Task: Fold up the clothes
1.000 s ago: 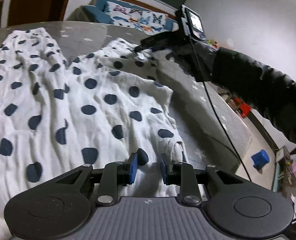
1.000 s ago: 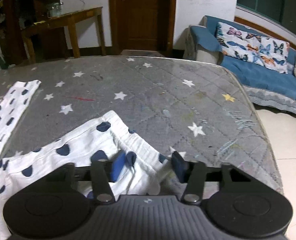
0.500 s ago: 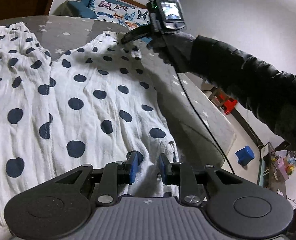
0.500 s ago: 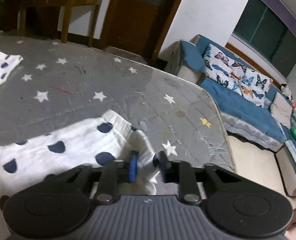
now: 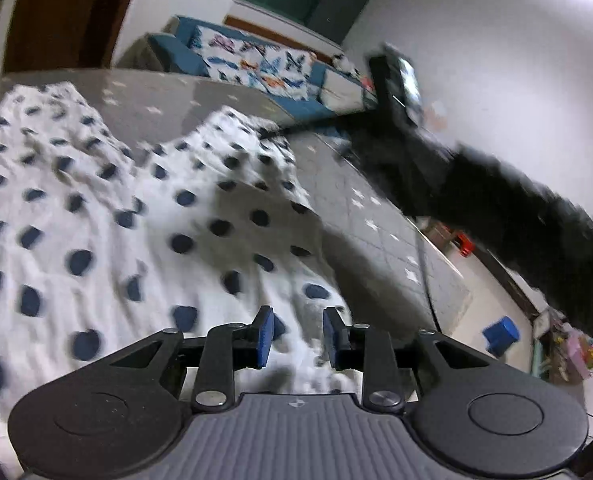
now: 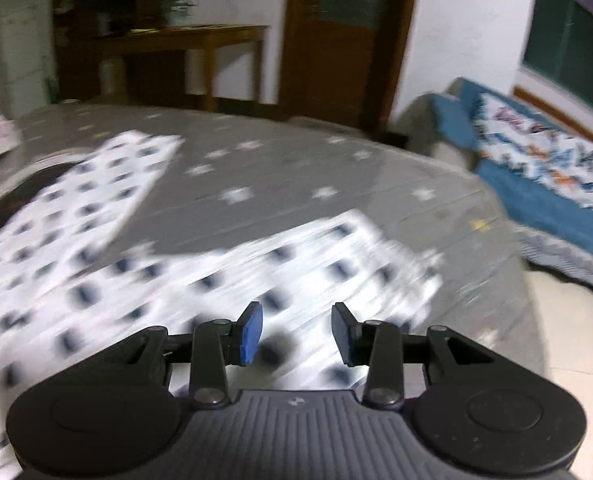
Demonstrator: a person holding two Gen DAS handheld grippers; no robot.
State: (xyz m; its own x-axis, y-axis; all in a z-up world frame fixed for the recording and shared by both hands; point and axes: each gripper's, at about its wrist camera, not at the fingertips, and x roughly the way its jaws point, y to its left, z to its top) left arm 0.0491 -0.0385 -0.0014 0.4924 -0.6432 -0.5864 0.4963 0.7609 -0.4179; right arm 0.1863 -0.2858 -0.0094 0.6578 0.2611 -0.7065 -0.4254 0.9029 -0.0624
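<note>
Both grippers have let go of the spotted garment (image 5: 144, 216), and that is the main change from half a second ago. It is a white cloth with dark blue dots, lying spread over the grey star-print mattress (image 6: 280, 168). Its near edge lies just ahead of and beneath the left gripper (image 5: 294, 334), while one of its two legs reaches out toward the right gripper (image 6: 296, 334).

Half a second ago the left gripper's blue pads were nearly together over the near edge. Now they stand apart with only loose cloth showing in the gap, so nothing is pinched. The right gripper, which a moment back was nipped on the leg's end, now also has its jaws well apart and has risen above the fabric; the leg's hem lies ahead of it on the mattress. Blur in both views suggests quick motion.

Judging from this, one stretch-and-lay step looks finished: the garment seems flatter than a second ago, its legs set side by side with bare mattress between them. The fold itself is probably not yet made, so a fresh grip will likely be needed.

Beyond the mattress sit a blue sofa (image 6: 552, 200) with a butterfly cushion (image 6: 544, 160), a wooden table (image 6: 200, 40) and a door (image 6: 348, 32).
</note>
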